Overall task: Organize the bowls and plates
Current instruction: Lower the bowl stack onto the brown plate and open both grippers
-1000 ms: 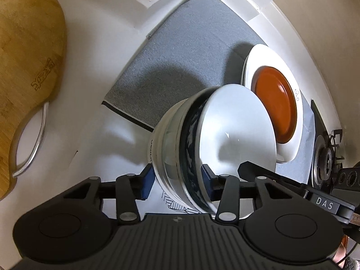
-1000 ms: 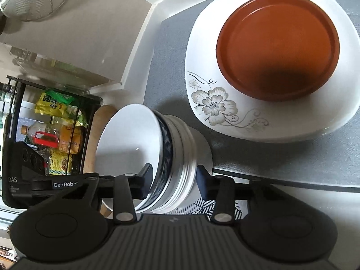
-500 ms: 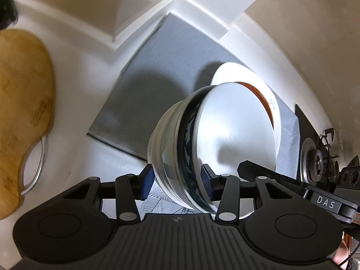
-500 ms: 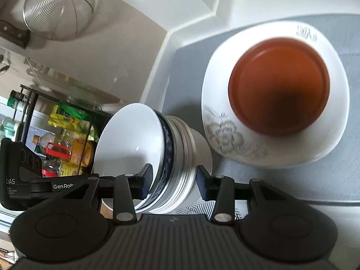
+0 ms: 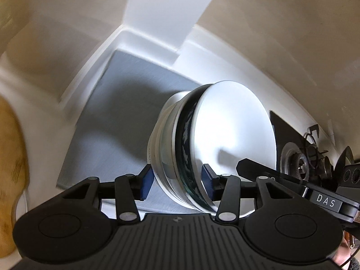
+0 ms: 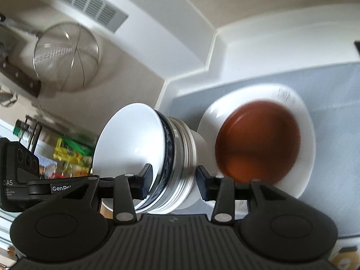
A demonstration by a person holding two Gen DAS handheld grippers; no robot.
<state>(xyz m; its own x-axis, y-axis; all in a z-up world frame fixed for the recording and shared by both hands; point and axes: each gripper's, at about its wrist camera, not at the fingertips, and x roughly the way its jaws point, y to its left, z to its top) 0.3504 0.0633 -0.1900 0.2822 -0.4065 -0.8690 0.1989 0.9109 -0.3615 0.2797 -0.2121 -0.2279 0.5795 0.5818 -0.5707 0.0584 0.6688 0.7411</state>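
My left gripper (image 5: 177, 183) and right gripper (image 6: 174, 183) both clamp the nested bowl stack (image 5: 211, 150) from opposite rims, jaws moderately spread. Housings read "DAS" and "GenRo".

I'm working in a home kitchen. Gas stove burner (image 5: 300, 163) with black pan supports at the edge of the left wrist view, wooden cutting board (image 5: 10, 164) on the white counter (image 5: 42, 148). Right wrist view shows a wire mesh strainer (image 6: 65, 56) hanging on the wall, a vent grille (image 6: 90, 1) above it, and a black rack (image 6: 33, 132) holding bottles and yellow-green food packets (image 6: 72, 151). Grey drying mat (image 5: 108, 121) covers the counter corner.
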